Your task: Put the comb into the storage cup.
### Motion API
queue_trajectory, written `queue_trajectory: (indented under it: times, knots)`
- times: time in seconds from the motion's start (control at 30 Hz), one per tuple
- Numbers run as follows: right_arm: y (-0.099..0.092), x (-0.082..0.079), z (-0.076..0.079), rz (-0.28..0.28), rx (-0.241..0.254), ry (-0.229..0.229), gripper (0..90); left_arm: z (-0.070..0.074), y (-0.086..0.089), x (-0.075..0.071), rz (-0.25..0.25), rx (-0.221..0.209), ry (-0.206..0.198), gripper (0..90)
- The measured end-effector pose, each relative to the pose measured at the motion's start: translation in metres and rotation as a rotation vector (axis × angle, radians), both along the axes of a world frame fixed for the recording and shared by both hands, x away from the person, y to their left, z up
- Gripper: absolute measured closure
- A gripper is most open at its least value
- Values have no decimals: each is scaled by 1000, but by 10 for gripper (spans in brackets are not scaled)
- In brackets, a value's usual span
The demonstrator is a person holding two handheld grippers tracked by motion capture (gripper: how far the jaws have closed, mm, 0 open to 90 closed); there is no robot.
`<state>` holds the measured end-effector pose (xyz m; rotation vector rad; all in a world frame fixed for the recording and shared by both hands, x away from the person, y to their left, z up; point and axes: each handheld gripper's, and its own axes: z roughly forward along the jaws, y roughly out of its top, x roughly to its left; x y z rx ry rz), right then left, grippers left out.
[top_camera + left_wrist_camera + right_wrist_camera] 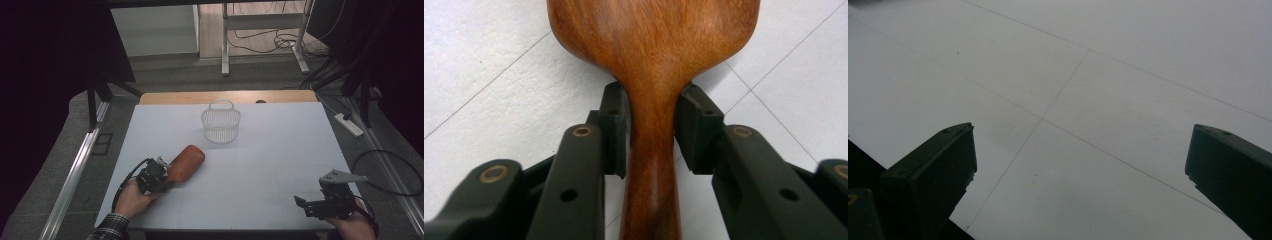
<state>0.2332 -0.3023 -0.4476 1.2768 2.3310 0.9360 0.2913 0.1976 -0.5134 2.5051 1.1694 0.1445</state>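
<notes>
Wooden spoon (651, 60) neck clamped by left gripper (651, 117); right gripper (1080, 165) jaws wide, empty.

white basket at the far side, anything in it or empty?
Looks empty: the basket stands upright and its mesh shows nothing dark inside. The wooden paddle lies outside, nearer the person.

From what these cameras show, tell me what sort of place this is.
Probably a lab or recording studio: a white table framed by dark curtains, loose cables and a power strip on the floor, metal stand legs behind.
</notes>
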Motion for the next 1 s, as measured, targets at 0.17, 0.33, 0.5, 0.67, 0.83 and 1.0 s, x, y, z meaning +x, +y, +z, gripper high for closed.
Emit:
queue_trajectory:
  times: [0.17,0.33,0.5,0.67,0.83,1.0]
  knots:
    - [0,0,0,-1,-1,2,4,0,1,1,4,-3,8,697]
    - [0,0,0,-1,0,1,4,0,3,2,10,-24,27,710]
    - [0,0,0,-1,0,0,4,1,5,3,15,-50,33,713]
    - [0,0,0,-1,0,0,4,2,5,2,16,-52,25,715]
    - [0,0,0,-1,1,-1,4,4,6,2,17,-64,21,716]
    - [0,0,0,-1,1,-1,4,6,5,1,17,-60,2,716]
